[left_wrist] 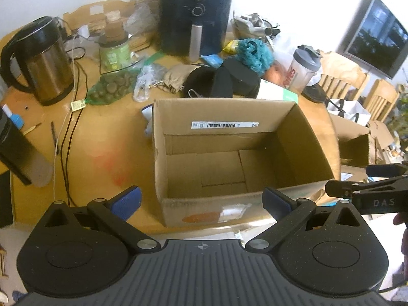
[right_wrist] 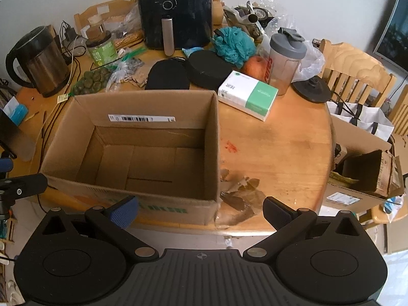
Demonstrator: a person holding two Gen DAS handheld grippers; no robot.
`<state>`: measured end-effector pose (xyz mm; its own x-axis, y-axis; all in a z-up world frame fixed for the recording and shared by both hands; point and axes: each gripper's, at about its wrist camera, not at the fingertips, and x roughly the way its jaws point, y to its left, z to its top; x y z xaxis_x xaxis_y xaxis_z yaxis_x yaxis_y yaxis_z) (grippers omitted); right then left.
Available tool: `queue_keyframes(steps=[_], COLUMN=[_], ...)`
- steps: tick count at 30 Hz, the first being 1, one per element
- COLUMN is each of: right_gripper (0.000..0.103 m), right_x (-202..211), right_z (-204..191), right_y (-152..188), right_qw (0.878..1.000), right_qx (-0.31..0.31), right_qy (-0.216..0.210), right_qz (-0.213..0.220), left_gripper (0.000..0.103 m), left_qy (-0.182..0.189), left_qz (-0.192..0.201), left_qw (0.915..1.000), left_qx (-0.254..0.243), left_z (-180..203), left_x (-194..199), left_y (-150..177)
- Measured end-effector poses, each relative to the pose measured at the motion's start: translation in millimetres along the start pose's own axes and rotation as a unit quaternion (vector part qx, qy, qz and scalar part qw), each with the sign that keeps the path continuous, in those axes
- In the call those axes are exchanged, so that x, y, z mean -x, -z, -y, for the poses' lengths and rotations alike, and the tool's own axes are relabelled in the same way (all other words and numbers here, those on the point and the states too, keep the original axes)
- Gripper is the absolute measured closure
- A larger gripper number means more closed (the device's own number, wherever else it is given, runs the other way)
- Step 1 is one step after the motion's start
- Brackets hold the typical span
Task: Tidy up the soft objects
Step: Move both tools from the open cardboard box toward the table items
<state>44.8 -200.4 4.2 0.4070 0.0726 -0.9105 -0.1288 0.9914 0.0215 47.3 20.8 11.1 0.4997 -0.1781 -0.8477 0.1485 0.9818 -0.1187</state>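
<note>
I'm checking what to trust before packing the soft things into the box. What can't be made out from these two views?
- Barcode label inside the cardboard box: print too small in both views.
- Black soft items: left wrist view, lower parts hidden behind the box's far wall.
- Teal bath pouf: right wrist view, its base hidden by the black round case.
- Right gripper: left wrist view, cut off by the edge.

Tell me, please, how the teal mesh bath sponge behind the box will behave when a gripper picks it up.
The teal bath sponge looks like loose ruffled netting, so it will probably squash flat and feel very light. Its folds may snag on a finger rather than slip. It is unlikely to roll far, lying wedged among clutter beside the shaker bottle.
</note>
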Motion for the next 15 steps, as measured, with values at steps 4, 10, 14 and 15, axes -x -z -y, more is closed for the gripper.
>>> queue_keyframes(steps=[4, 10, 14, 15], right_gripper=[0.000, 0.000, 0.000, 0.000], right_x=[2, 3, 6, 6], right_z=[-4, -5, -3, -2], right_y=[-4, -6, -7, -8], right_qw=[1.000, 1.000, 0.999, 0.999], right_qx=[-0.006, -0.017, -0.016, -0.016], right_qy=[0.002, 0.018, 0.024, 0.026], right_qz=[0.006, 0.009, 0.014, 0.015], left_gripper=[0.000, 0.000, 0.000, 0.000], left_qy=[0.010, 0.023, 0.029, 0.031], left_qz=[0.002, -0.002, -0.004, -0.003], left_qw=[0.9999, 0.9997, 0.9995, 0.9995], left_qx=[-0.007, -0.010, -0.010, -0.010], left_z=[-11, -22, -27, -28], left_x=[-1, -5, -5, -5], left_y=[-5, -8, -10, -10])
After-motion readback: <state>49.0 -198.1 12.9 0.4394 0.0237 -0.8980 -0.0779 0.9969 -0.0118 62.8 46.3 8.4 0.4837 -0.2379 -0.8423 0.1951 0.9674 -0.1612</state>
